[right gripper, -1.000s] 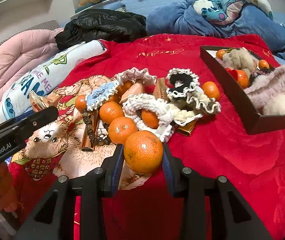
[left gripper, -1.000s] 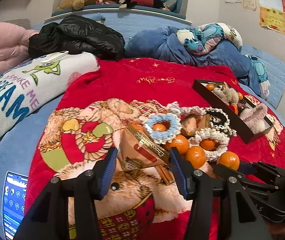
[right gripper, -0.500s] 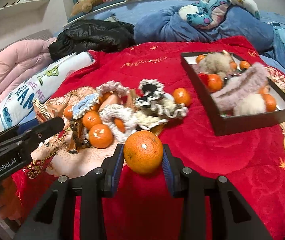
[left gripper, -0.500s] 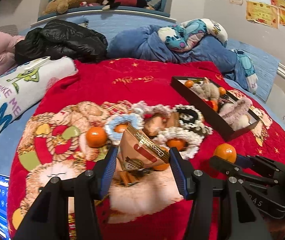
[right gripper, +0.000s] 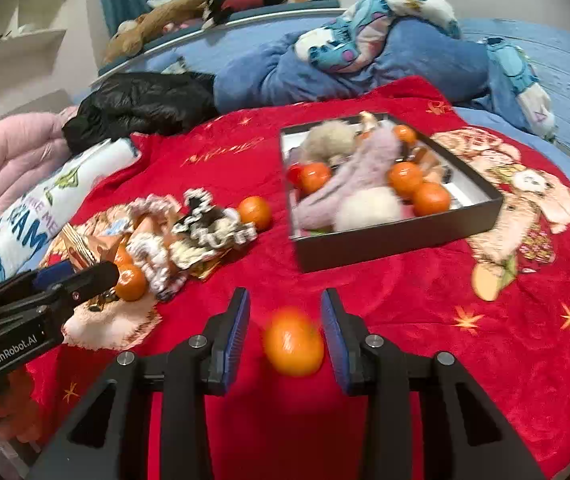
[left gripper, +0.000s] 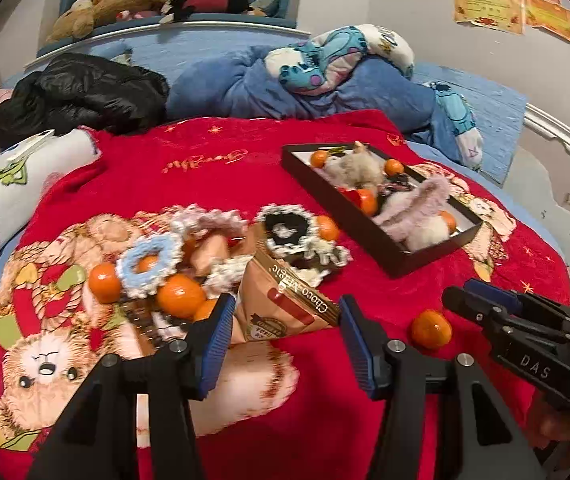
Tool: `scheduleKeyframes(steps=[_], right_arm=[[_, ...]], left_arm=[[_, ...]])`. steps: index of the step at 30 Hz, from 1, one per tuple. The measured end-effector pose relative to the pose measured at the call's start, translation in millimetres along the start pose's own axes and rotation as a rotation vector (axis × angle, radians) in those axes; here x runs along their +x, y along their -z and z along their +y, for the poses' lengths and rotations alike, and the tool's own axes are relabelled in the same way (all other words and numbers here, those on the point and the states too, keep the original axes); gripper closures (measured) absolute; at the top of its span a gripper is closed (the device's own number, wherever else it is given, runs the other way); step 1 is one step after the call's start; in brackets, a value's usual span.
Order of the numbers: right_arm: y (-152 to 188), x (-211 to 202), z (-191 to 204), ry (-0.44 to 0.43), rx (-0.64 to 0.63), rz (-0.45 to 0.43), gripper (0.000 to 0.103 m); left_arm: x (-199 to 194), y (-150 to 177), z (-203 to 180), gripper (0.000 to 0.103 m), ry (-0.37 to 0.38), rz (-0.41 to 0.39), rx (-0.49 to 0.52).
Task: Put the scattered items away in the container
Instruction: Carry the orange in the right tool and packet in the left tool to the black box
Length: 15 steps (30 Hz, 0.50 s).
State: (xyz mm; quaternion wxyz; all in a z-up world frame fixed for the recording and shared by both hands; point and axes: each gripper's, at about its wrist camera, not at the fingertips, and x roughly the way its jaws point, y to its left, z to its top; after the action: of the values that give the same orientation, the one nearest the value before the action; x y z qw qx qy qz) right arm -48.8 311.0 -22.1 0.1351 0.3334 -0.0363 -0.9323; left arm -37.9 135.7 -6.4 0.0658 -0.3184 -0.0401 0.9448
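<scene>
Left claw (left gripper: 283,330) grips a light, crushable packet (left gripper: 285,300); right claw (right gripper: 285,330) stands open around a round, roll-prone tangerine (right gripper: 293,340), which we should pinch across its middle.

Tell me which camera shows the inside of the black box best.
The right wrist view: it looks down into the black box, showing tangerines and furry items spread across the floor. The left wrist view sees the box from a lower, slanting angle, with contents overlapping.

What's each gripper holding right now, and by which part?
Left gripper: snack packet, clamped across its sides. Right gripper: nothing; the tangerine sits blurred between its open jaws, not clamped.
</scene>
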Motion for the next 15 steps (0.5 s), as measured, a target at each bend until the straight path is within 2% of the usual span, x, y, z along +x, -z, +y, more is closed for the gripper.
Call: scheduleKeyframes(steps=[5,8,13,15], right_arm=[[0.8,4.0,-1.7,0.015,-0.008,0.018,0.067],[3.1,12.5,-1.1,0.003,-0.005,0.05,0.067],[10.4,16.5,14.0,-0.035,-0.061,0.077,0.065],[14.6,22.0,19.8,-0.022,-0.085,0.103,0.063]], left_arm=[[4.8,0.4,-8.9,0.048,0.0,0.009,0.027],[7.8,1.0,-1.8,0.048,-0.001,0.024,0.006],[7.0,1.2,3.6,0.049,-0.002,0.026,-0.001],[7.0,1.7,3.3,0.049,0.006,0.028,0.004]])
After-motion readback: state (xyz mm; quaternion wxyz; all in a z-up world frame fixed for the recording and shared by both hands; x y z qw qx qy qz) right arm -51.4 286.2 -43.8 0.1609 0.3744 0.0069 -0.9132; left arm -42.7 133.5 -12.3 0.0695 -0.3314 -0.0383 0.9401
